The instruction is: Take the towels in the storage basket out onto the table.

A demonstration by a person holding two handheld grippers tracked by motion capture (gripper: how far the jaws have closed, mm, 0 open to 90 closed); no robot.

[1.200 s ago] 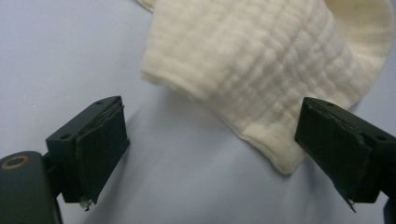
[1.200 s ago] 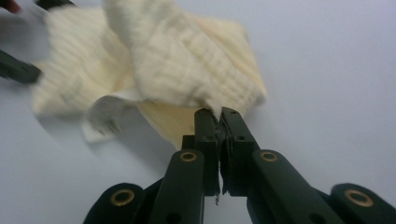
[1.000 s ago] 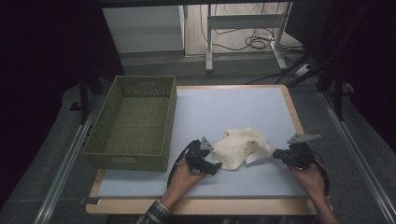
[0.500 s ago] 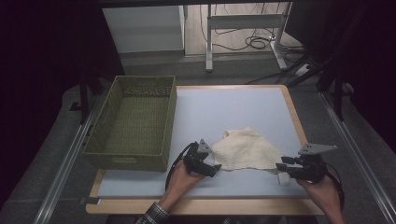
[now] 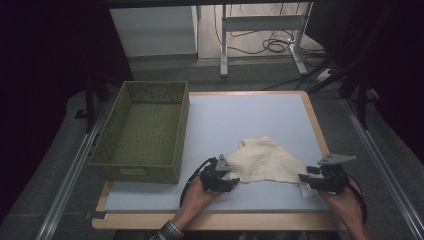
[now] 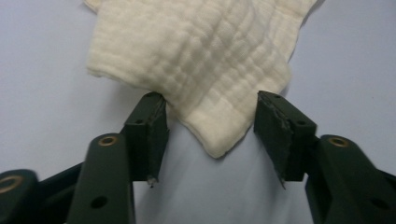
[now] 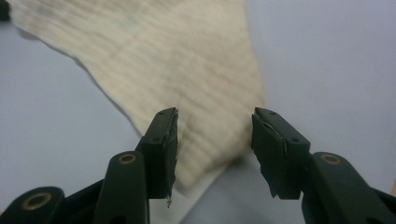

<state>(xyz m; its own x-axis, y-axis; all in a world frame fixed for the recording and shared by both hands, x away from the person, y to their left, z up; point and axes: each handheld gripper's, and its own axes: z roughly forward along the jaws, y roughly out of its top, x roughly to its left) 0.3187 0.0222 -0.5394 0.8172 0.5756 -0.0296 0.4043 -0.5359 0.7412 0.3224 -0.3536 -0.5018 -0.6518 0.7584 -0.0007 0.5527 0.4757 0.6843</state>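
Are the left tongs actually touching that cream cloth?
Cannot tell. In the left gripper view the open left tongs straddle a corner of the cloth; contact with one jaw isn't clear.

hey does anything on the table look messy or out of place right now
Only the cream cloth: it lies askew and uneven, not squared to the table, a corner between each gripper's open fingers. The green basket sits straight. Nothing spilled or damaged.

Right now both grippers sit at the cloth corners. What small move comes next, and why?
Probably shut both grippers. The left gripper is open with a corner of the cloth lying between its jaws, and the right gripper is open around the opposite corner. The cloth lies spread flat on the table, so gripping both corners seems the likely step before lifting or folding.
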